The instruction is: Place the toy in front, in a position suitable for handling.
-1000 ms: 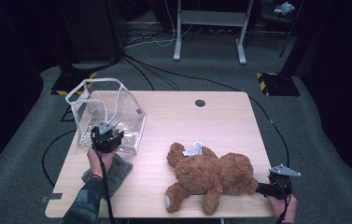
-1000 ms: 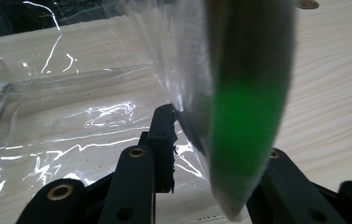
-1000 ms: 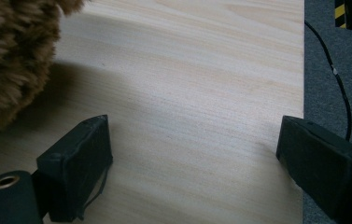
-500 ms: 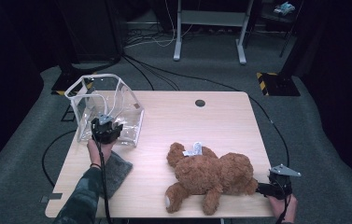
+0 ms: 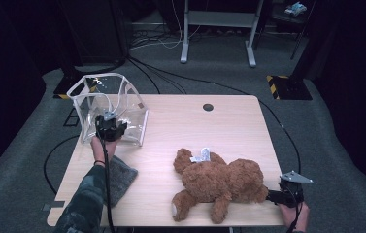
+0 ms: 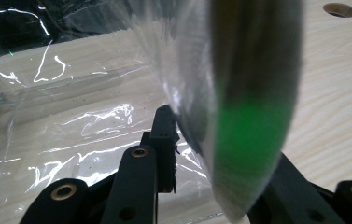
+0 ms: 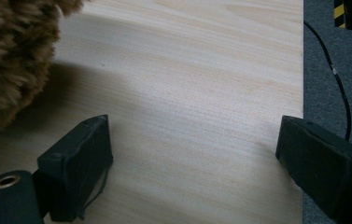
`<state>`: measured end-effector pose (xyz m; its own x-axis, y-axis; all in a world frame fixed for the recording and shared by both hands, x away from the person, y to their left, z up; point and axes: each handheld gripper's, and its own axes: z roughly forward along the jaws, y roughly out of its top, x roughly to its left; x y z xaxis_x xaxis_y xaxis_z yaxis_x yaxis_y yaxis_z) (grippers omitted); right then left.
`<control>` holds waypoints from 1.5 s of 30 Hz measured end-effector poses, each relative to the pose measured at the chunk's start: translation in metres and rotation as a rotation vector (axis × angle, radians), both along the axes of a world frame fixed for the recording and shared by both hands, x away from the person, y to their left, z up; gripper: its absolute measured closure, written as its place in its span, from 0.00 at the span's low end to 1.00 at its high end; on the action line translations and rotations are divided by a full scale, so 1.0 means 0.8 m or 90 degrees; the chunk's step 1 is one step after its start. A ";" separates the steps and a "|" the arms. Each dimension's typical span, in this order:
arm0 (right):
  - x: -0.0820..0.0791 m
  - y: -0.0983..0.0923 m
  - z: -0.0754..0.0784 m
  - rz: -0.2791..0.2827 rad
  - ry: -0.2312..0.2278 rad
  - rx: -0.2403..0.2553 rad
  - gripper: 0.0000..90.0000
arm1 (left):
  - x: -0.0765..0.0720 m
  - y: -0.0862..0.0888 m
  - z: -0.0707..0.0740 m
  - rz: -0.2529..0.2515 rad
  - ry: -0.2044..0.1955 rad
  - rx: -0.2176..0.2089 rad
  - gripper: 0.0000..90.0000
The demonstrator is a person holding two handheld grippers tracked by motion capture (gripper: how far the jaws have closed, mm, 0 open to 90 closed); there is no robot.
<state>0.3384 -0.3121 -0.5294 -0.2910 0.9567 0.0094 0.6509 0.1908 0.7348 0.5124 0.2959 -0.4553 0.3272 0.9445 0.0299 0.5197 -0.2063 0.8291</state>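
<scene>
A dark room with grey carpet and trailing cables surrounds the light wooden table (image 5: 229,126) we work at. Toward ten o'clock on the tabletop stands a clear plastic container (image 5: 93,92), open at the top, its walls crinkled and glinting. Our left gripper (image 5: 110,127) is at the container's near wall, and in the left gripper view we see that transparent wall (image 6: 187,93) running between the two black jaws, which are drawn close together and pinching the plastic; one jaw tip lies against the inner face, the other is blurred behind the sheet, with a green blur showing through it. Just below our left forearm, at about eight o'clock, a grey cloth (image 5: 120,177) lies flat on the wood. A brown teddy bear (image 5: 219,182) sprawls at about five o'clock, a small white tag (image 5: 202,155) on it near its head. Our right gripper (image 5: 273,196) sits at the table's four o'clock corner, just beside the bear's back end; in the right gripper view its jaws stand spread wide over bare wood with nothing between them, the brown fur (image 7: 10,60) near the left-hand jaw but apart from it.
</scene>
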 end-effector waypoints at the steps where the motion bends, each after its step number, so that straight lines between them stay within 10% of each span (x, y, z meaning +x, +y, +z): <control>1: 0.000 0.000 0.000 -0.001 0.000 0.001 0.11 | 0.002 0.000 -0.001 -0.004 -0.002 0.004 0.80; 15: 0.000 0.000 0.000 -0.002 0.000 0.001 0.12 | 0.026 0.001 0.006 0.016 0.012 -0.002 0.77; 20: 0.000 0.000 0.000 -0.003 0.000 0.001 0.12 | 0.014 0.001 0.012 0.052 0.022 -0.017 0.47; 25: 0.000 0.000 0.000 -0.001 -0.002 0.000 0.12 | -0.004 0.002 0.003 0.082 0.019 -0.061 0.39; 35: -0.001 0.000 0.000 -0.004 0.000 0.001 0.12 | -0.006 -0.015 -0.021 0.067 -0.014 -0.059 0.82; 45: 0.000 0.000 0.000 -0.005 0.000 0.002 0.12 | 0.012 0.000 -0.028 0.043 -0.016 -0.066 0.92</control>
